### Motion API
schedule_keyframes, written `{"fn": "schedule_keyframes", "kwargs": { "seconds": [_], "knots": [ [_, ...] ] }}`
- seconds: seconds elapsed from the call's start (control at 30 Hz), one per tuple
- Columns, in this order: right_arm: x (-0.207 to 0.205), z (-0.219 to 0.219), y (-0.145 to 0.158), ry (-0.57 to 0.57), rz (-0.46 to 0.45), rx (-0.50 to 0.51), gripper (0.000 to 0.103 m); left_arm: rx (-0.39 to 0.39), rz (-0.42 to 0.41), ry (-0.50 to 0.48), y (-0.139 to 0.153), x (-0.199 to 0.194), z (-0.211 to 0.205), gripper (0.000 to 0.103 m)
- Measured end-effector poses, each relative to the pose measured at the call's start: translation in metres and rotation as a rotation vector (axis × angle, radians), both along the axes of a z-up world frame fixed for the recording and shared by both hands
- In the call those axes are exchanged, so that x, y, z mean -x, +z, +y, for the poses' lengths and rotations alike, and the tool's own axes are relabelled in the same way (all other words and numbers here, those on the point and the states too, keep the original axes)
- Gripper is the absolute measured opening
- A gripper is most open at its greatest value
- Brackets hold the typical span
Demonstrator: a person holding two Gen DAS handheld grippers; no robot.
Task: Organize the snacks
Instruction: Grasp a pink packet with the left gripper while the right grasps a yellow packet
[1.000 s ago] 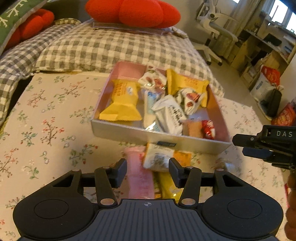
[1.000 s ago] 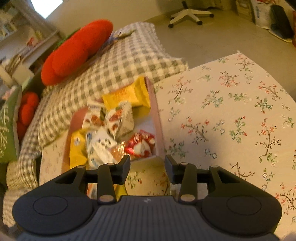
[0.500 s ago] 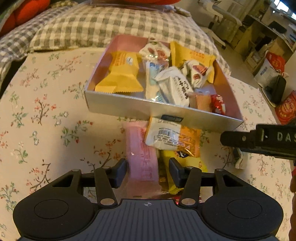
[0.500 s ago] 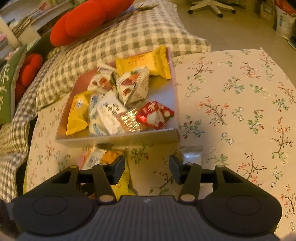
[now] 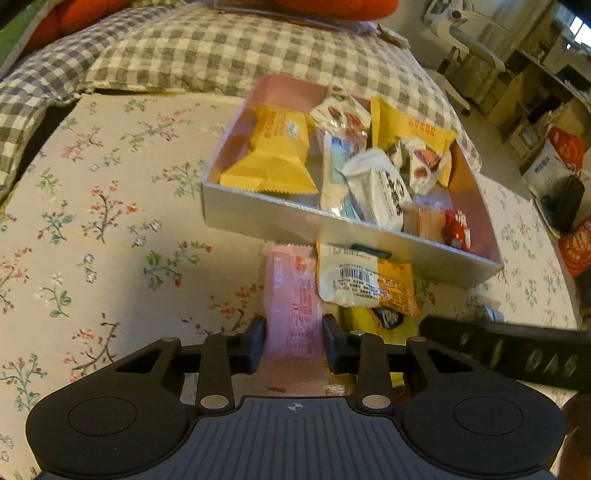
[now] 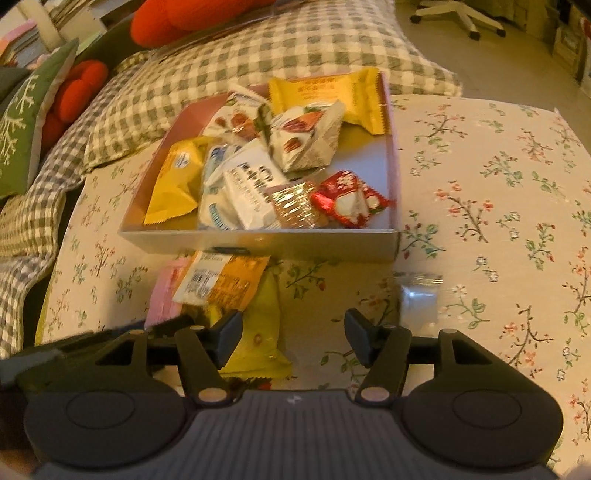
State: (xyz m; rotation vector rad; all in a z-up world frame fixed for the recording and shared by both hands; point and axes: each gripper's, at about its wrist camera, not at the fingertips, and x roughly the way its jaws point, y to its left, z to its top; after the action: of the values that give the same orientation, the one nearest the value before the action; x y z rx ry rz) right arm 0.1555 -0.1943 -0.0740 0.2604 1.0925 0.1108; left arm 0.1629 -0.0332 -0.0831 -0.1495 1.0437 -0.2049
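A pink-walled box (image 5: 258, 218) (image 6: 258, 242) on the floral cloth holds several snack packets. In front of it lie a pink packet (image 5: 295, 295) (image 6: 166, 291), a white-and-orange packet (image 5: 362, 280) (image 6: 221, 280), a yellow packet (image 6: 262, 332) and a small clear packet (image 6: 419, 299). My left gripper (image 5: 293, 345) has its fingers on both sides of the pink packet, close against it. My right gripper (image 6: 293, 336) is open and empty, above the cloth between the yellow and clear packets.
A checked grey cushion (image 5: 221, 55) and red pillows (image 6: 177, 18) lie behind the box. A green pillow (image 6: 22, 129) is at the far left. An office chair (image 6: 458, 14) and shelves (image 5: 535, 92) stand beyond the bed's right side.
My left gripper has moved forward and down onto the pink packet, with its fingers narrowing around it. My right gripper has come nearer the packets in front of the box.
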Motion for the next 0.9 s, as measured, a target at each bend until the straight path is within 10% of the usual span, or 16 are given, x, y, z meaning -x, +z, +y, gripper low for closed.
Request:
{"fn": "schedule_keyframes", "kwargs": {
  "seconds": [0.53, 0.9],
  "knots": [
    [-0.004, 0.039, -0.018, 0.100, -0.004, 0.054, 0.057, 0.027, -0.014, 0.075, 0.011, -0.006, 0.021, 0.029],
    [0.002, 0.011, 0.002, 0.031, 0.005, 0.002, 0.022, 0.046, -0.049, 0.072, 0.024, -0.002, 0.023, 0.029]
  ]
}}
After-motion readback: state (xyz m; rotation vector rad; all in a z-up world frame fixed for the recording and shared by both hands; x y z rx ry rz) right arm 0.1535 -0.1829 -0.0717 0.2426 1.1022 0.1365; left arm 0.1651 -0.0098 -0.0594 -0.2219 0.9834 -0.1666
